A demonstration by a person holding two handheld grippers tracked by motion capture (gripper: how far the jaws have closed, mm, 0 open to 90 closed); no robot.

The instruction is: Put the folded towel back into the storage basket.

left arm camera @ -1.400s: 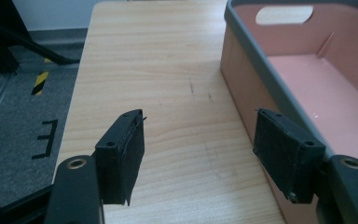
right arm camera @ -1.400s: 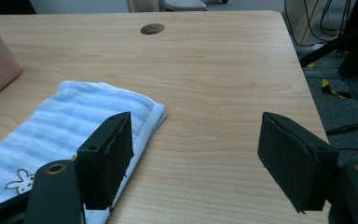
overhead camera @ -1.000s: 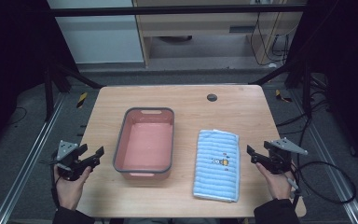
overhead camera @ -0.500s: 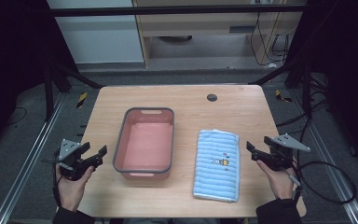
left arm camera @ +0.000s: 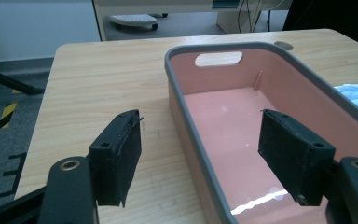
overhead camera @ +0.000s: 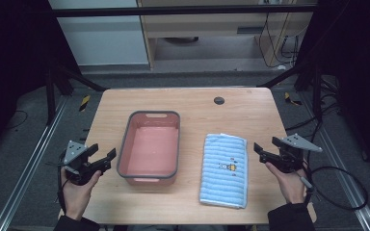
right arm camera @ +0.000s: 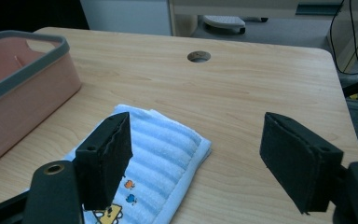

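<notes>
A pink bin [overhead camera: 150,147] with a grey rim stands empty left of the table's centre. A folded blue striped towel [overhead camera: 224,168] with a small cartoon print lies flat to its right. My left gripper [overhead camera: 105,150] is open, held just left of the bin's near corner. In the left gripper view, its jaws [left arm camera: 205,161] straddle the bin's [left arm camera: 228,107] left wall. My right gripper [overhead camera: 260,152] is open too, just right of the towel. Seen from the right gripper view, its jaws [right arm camera: 200,163] hover over the towel's [right arm camera: 158,149] far right corner with nothing between them.
The wooden table [overhead camera: 192,103] has a round cable hole [overhead camera: 218,100] near its far edge. Bare wood lies beyond the bin and towel. A cable trails from the right gripper off the table's right side. Metal frame rails run along both sides.
Both hands have drifted slightly forward. The left gripper has edged a little closer to the bin. Both grippers stay open.
</notes>
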